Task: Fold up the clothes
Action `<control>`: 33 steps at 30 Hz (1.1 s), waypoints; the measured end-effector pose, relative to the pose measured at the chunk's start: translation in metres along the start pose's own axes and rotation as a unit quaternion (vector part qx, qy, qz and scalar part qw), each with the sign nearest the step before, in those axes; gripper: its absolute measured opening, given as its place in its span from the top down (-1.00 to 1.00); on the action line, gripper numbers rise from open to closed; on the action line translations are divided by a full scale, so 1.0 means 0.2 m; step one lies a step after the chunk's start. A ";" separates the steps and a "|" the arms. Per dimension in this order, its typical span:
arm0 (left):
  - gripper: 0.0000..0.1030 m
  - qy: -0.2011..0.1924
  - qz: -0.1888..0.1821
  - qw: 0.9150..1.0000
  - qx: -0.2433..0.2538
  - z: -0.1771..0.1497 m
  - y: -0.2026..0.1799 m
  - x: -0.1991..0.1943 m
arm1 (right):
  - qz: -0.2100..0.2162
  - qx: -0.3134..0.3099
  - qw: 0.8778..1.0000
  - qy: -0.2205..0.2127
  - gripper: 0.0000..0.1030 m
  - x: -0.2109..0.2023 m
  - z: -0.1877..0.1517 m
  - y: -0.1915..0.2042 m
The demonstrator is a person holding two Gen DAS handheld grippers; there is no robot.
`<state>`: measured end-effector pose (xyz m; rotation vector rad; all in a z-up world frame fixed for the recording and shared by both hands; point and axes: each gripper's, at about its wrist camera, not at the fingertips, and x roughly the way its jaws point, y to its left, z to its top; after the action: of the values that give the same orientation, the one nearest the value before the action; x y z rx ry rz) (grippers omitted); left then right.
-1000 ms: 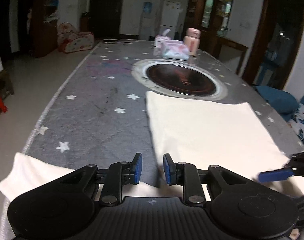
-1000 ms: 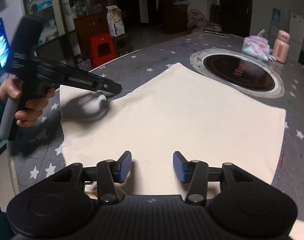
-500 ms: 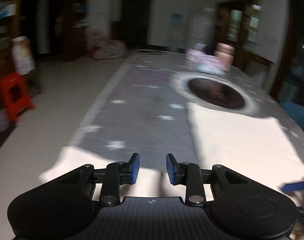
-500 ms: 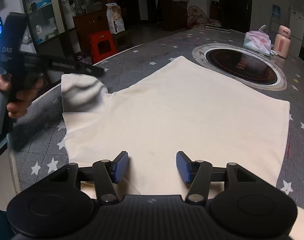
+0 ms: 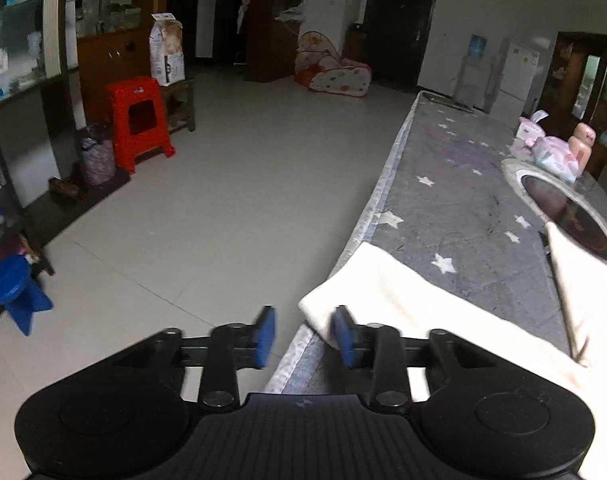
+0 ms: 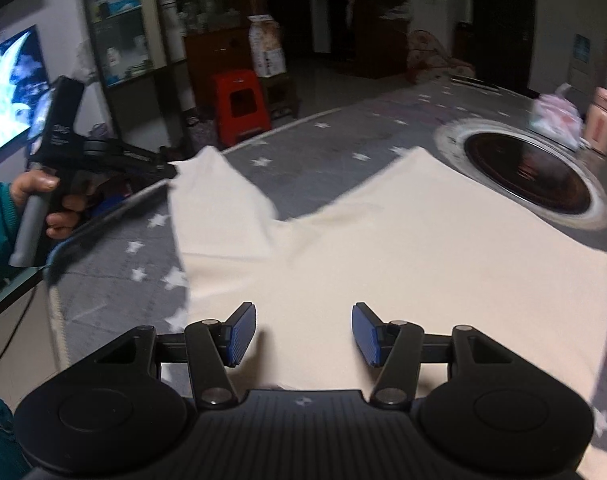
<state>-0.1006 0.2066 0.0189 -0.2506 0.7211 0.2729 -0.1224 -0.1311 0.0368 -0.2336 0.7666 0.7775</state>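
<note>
A cream shirt (image 6: pixel 403 248) lies flat on the grey star-patterned table cover (image 6: pixel 115 276). Its sleeve (image 6: pixel 219 200) stretches out toward the table's left edge. My left gripper (image 5: pixel 303 336) sits at the sleeve's end (image 5: pixel 403 300) by that edge. Its jaws are closing, the cloth's corner lies against the right pad (image 5: pixel 343 340), and a gap still shows to the left pad. In the right wrist view a hand (image 6: pixel 35 184) holds that left gripper (image 6: pixel 169 168), its tip at the sleeve's corner. My right gripper (image 6: pixel 303 334) hangs open over the shirt's body, nothing between its fingers.
A round dark hotplate (image 6: pixel 527 176) is set into the table beyond the shirt. A pink bag (image 6: pixel 557 116) and a pink bottle (image 6: pixel 603 120) stand behind it. Left of the table edge (image 5: pixel 383 200) is open floor, with a red stool (image 5: pixel 139 140) by the shelves.
My left gripper has swung left to the table edge, and the sleeve now lies stretched out from the body. The right gripper has opened slightly and shifted a little over the shirt.
</note>
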 end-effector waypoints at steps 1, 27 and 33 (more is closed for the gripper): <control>0.81 -0.002 -0.004 1.000 0.001 0.00 0.00 0.00 | 0.007 -0.007 1.000 0.000 -0.05 0.01 0.01 0.03; 0.92 -0.113 -0.159 0.978 0.070 0.17 -0.43 -0.42 | 0.018 -0.007 1.000 -0.015 -0.10 -0.10 0.02 0.06; 0.92 -0.108 -0.246 0.956 0.118 0.09 -0.72 -0.56 | -0.063 0.065 0.995 -0.034 -0.09 -0.32 -0.09 -0.23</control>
<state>-0.1238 0.0593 0.1266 -0.1610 0.4488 -0.2574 -0.1294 -0.2066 0.0653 -0.1367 0.7275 0.6103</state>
